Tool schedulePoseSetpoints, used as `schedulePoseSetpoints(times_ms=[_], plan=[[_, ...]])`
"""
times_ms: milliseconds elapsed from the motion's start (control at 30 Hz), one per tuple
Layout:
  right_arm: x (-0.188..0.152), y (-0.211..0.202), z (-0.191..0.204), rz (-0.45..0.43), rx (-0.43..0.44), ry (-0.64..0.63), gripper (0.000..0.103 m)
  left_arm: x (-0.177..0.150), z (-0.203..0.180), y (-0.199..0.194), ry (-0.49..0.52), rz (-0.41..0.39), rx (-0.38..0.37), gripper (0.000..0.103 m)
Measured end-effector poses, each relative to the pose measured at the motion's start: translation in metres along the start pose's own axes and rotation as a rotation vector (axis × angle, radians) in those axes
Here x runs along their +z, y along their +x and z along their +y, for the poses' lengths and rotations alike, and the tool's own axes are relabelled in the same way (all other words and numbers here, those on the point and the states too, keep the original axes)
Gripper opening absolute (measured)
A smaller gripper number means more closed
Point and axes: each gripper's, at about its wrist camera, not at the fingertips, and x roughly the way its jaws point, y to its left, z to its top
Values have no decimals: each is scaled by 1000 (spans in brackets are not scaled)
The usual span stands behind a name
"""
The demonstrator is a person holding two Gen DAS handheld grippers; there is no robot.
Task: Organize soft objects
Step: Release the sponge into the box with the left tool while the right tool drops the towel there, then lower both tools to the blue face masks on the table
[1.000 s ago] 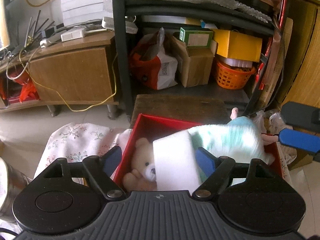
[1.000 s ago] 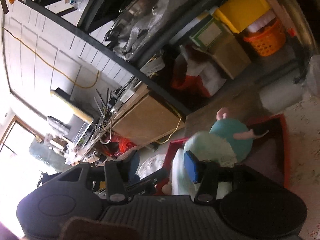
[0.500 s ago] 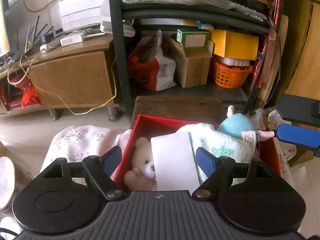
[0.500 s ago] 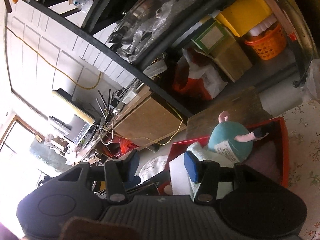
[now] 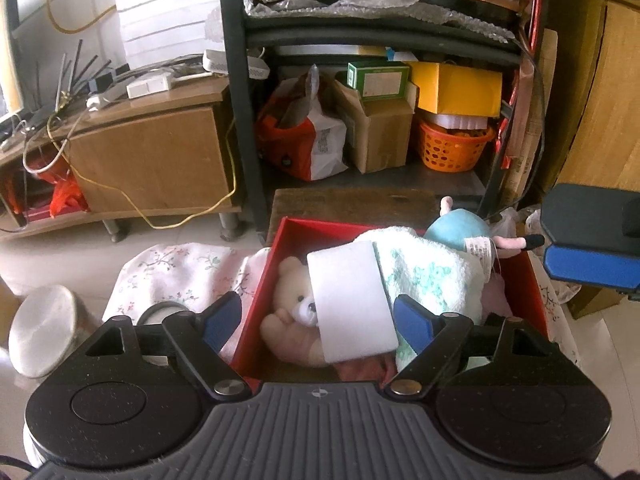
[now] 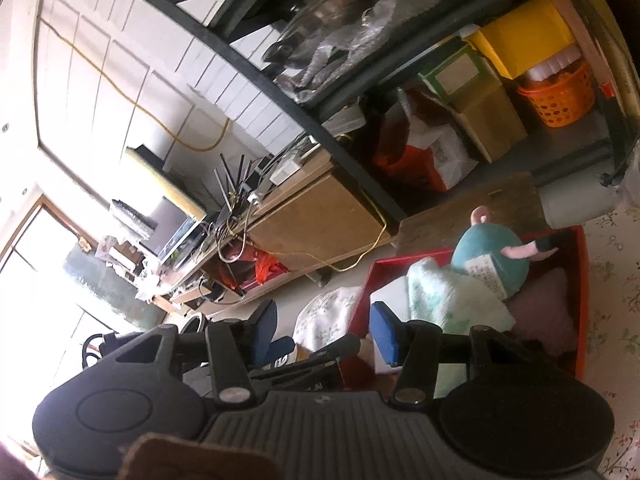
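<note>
A red box (image 5: 256, 300) stands on a floral cloth (image 5: 172, 268). Inside it lie a cream teddy bear (image 5: 290, 300), a white foam pad (image 5: 350, 300) over the bear's head, and a pale green towel (image 5: 428, 280). A teal plush toy (image 5: 456, 230) with a pink arm sits at the far corner. My left gripper (image 5: 316, 320) hovers over the box's near side, its jaws opening, touching nothing. My right gripper (image 6: 324, 332) is back from the box (image 6: 582, 280), its jaws opening, nothing between them. One of its fingers (image 5: 588, 266) shows to the box's right.
A black shelf (image 5: 236, 120) behind the box holds cardboard boxes, a red-and-white bag and an orange basket (image 5: 454, 146). A dark wooden board (image 5: 352, 204) lies just past the box. A wooden cabinet (image 5: 152, 160) with cables stands left, and a round metal tin (image 5: 44, 328) sits beside the cloth.
The towel, blurred and in motion above the box a second ago, now lies still inside it beside the white pad. Both grippers have drawn back and a little up.
</note>
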Motion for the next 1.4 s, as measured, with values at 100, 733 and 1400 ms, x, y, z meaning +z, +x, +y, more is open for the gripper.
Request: schedulePoseSetpoints(times_ms=[100,733,1400], plan=[[-7,-2,6,23,-9,-28,29,-7,4,-4,4,10,-6,83],[-77,-15,15,183,-54,-98,31,-70,37,18,32,244,-122,84],[-94,3,-16,310,-179,-116,33,-99,45,69,-3,420,-36,43]])
